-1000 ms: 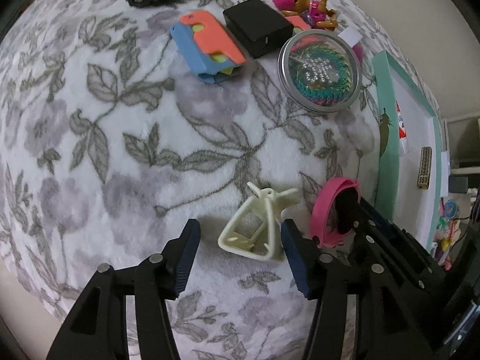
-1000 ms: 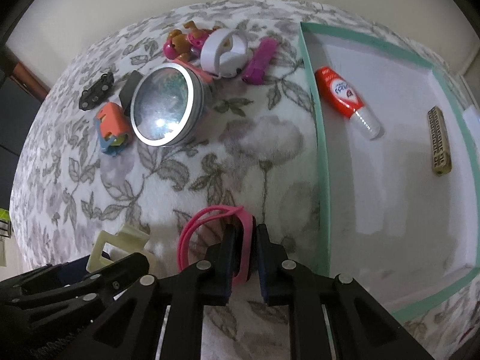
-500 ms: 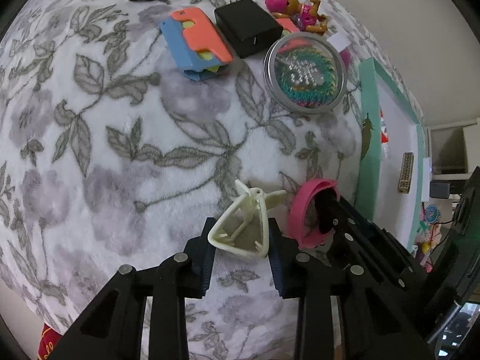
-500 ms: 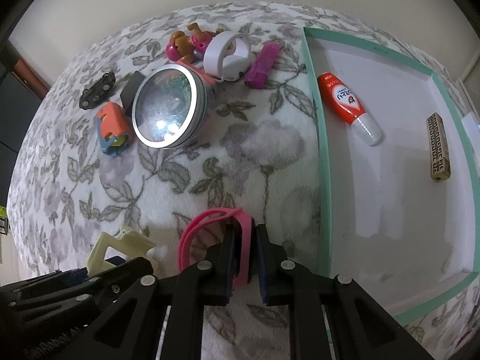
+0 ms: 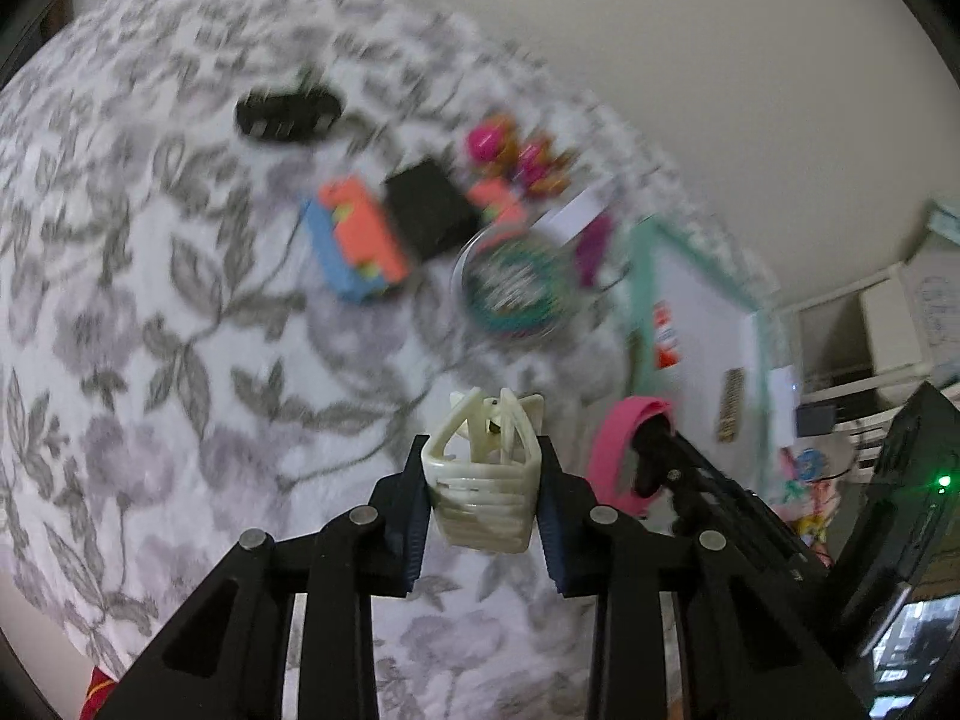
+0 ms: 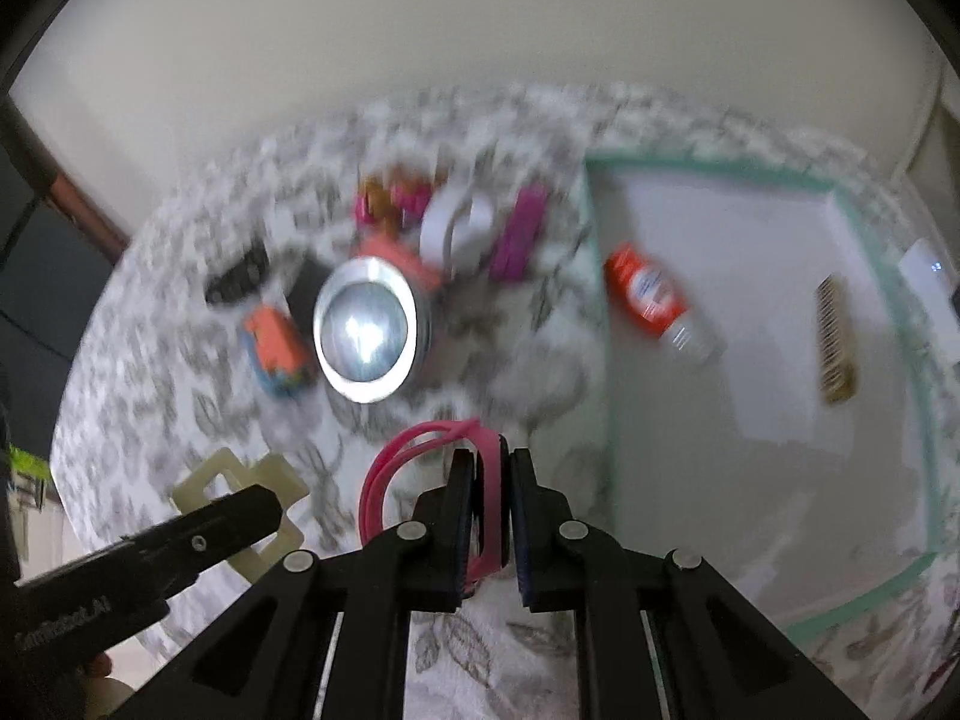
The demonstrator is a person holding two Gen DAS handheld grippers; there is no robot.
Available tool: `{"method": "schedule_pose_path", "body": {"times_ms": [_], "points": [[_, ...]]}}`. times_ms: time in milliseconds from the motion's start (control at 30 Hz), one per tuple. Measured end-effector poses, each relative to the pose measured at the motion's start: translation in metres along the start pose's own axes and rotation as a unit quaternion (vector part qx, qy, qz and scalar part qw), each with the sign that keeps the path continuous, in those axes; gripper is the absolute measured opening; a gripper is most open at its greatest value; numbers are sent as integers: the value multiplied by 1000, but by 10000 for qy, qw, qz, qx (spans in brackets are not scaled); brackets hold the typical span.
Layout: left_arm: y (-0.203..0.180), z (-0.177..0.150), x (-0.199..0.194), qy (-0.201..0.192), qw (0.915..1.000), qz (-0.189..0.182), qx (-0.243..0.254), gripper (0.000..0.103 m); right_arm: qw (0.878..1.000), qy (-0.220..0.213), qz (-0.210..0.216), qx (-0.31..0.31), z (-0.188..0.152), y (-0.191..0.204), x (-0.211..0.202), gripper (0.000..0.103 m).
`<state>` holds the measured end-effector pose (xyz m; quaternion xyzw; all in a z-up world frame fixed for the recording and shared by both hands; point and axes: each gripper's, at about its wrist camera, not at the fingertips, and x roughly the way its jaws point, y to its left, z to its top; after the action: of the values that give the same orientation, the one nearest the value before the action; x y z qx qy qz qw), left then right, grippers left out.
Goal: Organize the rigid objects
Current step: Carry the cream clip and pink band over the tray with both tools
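Both grippers have come up off the grey leaf-patterned fleece blanket (image 5: 180,312) since a second ago, each taking its item along. The left gripper (image 5: 485,501) has its fingers clenched on the cream plastic claw hair clip (image 5: 483,480), after closing in on it. The right gripper (image 6: 487,501) pinches the pink silicone wristband (image 6: 420,468). Both are held just left of the teal-rimmed white tray (image 6: 606,372), which holds a red-and-white tube (image 6: 654,300) and a small brown comb (image 6: 834,339). The round metal tin (image 6: 371,330) sits further left of the tray.
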<state>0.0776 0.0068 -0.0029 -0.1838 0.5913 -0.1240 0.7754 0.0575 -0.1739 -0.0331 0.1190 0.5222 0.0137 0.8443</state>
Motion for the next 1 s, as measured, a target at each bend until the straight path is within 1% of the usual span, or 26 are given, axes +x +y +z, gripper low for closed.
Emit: {"method": "schedule_pose_path", "body": {"times_ms": [67, 100, 200, 333, 433, 567, 633, 700, 733, 833, 933, 1000], "points": [[-8, 3, -10, -137, 9998, -154, 79, 33, 9996, -272, -24, 89, 7, -5, -19, 12], [-13, 6, -14, -189, 9995, -222, 112, 33, 9988, -463, -103, 139, 12, -10, -33, 12], [-34, 9, -22, -320, 9985, -365, 266, 33, 9956, -842, -299, 279, 20, -25, -62, 12], [-66, 10, -24, -384, 9967, -483, 529, 33, 9904, -1149, -460, 610, 28, -52, -94, 12], [-89, 11, -23, -404, 9953, -468, 750, 33, 9863, -1311, -610, 793, 31, -69, -111, 12], [-122, 9, -13, -340, 9926, -488, 1060, 33, 9794, -1461, -1006, 964, 33, -97, -132, 12], [-140, 6, -1, -262, 9909, -480, 1229, 33, 9758, -1451, -1243, 1060, 34, -111, -135, 12], [-153, 1, 13, -145, 9896, -431, 1367, 33, 9742, -1381, -1341, 1176, 34, -125, -133, 12], [-158, -2, 21, -77, 9887, -428, 1438, 33, 9747, -1289, -1367, 1212, 33, -132, -129, 12], [-170, -14, 52, 178, 9860, -358, 1617, 33, 9759, -838, -1485, 1360, 28, -153, -103, 12], [-174, -23, 83, 449, 9838, -200, 1723, 33, 9750, -510, -1513, 1547, 21, -172, -82, 13], [-174, -29, 98, 598, 9819, -123, 1792, 33, 9730, -321, -1651, 1582, 17, -180, -71, 13]]}}
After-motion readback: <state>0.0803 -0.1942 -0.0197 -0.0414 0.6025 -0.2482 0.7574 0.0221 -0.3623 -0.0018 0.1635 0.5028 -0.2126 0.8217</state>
